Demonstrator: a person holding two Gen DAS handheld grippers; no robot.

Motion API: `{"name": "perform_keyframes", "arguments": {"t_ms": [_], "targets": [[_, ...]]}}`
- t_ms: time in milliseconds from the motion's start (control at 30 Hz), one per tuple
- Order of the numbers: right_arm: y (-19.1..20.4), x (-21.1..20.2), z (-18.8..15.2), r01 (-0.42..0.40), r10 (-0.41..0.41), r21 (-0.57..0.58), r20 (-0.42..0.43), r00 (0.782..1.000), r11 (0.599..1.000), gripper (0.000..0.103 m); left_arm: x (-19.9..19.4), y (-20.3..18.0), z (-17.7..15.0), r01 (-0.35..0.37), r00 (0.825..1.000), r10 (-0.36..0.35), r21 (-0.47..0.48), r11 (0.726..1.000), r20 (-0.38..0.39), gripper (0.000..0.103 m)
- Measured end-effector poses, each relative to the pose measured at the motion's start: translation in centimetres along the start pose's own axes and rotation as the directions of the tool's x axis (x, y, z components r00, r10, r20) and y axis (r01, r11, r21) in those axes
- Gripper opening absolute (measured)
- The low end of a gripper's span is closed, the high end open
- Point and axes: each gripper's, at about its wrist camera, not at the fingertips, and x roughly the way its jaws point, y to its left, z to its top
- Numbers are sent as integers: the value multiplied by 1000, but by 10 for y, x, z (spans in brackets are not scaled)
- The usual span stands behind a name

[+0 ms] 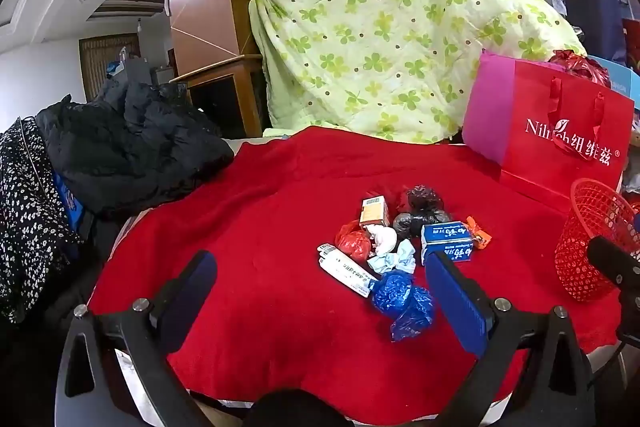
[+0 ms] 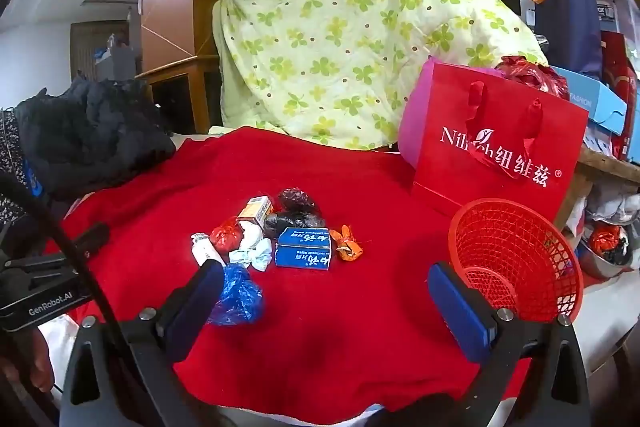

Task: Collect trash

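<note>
Quilt (image 1: 400,27): pale green with a clover print, draped high behind the table.
Red cloth (image 1: 280,195): covers the table top; everything below sits on it.
Black jacket (image 1: 132,143): heaped at the cloth's left edge, beside a dotted black-and-white garment (image 1: 24,211).
Gift bag (image 2: 496,143): red and pink paper, white lettering, ribbon handles, upright at the far right of the cloth.
Red basket (image 2: 516,259): plastic mesh, tilted with its mouth toward the viewer, in front of the gift bag and apart from the trash.
Left gripper (image 1: 320,291): held above the near edge of the cloth, jaws spread wide, pinching nothing.
Right gripper (image 2: 324,299): likewise spread wide and empty, its right pad just before the basket.
Trash pile (image 2: 280,231): mid-cloth, pieces touching or overlapping.
Blue box (image 2: 304,247): flat carton, right side of the pile.
White tube (image 1: 348,269): lying at the pile's left.
Blue plastic bag (image 1: 404,301): crumpled, nearest the grippers.
Black plastic wads (image 1: 424,207): at the pile's far side.
Small carton (image 1: 374,211): orange and white, beside the wads.
Red plastic wad (image 1: 354,241): left of a crumpled white tissue (image 1: 386,239).
Pale blue tissue (image 1: 396,259): between tube and box.
Orange wrapper (image 2: 348,243): just right of the box.
</note>
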Motion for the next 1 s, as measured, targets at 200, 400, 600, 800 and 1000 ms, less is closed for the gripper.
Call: {"name": "perform_keyframes", "arguments": {"t_ms": [200,400,600,800,1000], "targets": [[-3,0,0,-2,2,5,-5,1000,1000,103,-2,-2,1,2,1000,-2,5,1000,1,103],[1,1,-7,1,-1,7,1,1000,1000,103,-2,-3,1,6,1000,-6,9,1000,-3,103],[-4,1,-2,5,-5,18,-13,1000,1000,103,0,-3,1,10,1000,-10,8,1000,-9,103],[-5,2,-3,8,-8,18,-7,1000,1000,103,3,-3,-2,16,1000,-16,4,1000,-19,103],[-5,4,-3,21,-20,16,-43,999,1000,103,5,-5,-3,20,999,-20,5,1000,-26,103]]}}
